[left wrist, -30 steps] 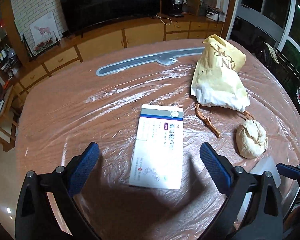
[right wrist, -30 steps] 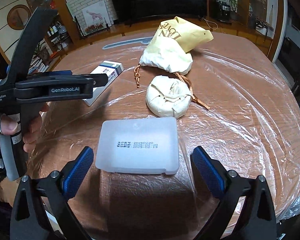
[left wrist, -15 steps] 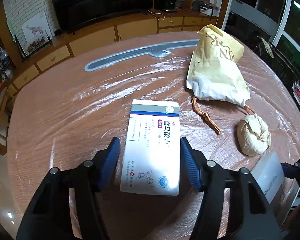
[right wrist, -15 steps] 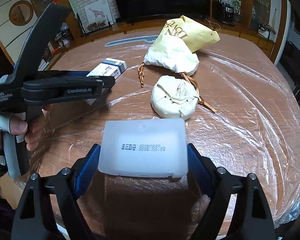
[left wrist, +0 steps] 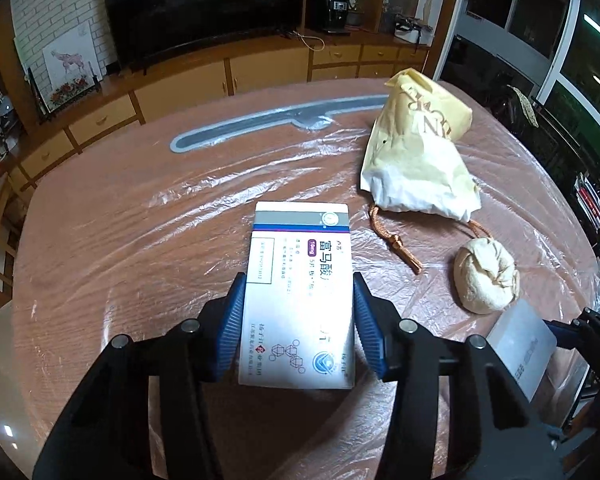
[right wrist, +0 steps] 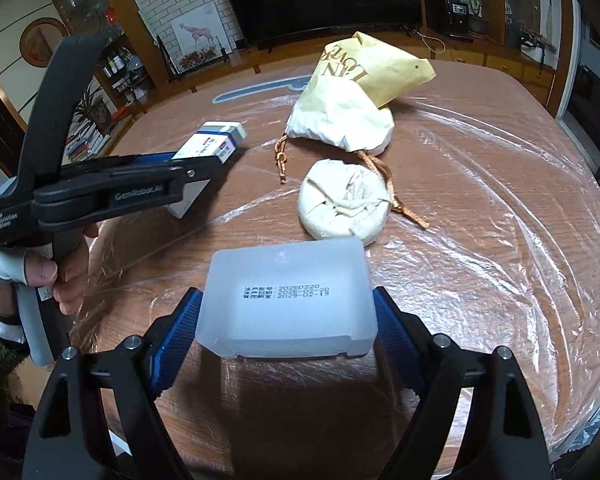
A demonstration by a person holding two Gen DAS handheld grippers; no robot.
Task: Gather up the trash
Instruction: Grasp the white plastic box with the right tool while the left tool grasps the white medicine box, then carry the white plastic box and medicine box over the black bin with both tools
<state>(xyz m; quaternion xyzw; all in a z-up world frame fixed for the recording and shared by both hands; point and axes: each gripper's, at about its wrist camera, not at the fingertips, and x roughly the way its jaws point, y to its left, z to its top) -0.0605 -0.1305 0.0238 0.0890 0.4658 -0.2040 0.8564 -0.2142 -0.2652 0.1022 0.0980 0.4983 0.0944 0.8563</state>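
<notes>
Right wrist view: left gripper [right wrist: 216,160] reads "GenRobot.AI".

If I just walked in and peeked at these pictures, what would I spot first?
Probably the two grabbers: the left gripper has its blue fingers closing on the sides of a white medicine box, and the right gripper pinches a frosted plastic case with a printed date. Behind them on the plastic-covered table lie a crumpled yellow paper bag and a cream paper ball.

Two close downward wrist views (shared table [left wrist: 140,248])
</notes>
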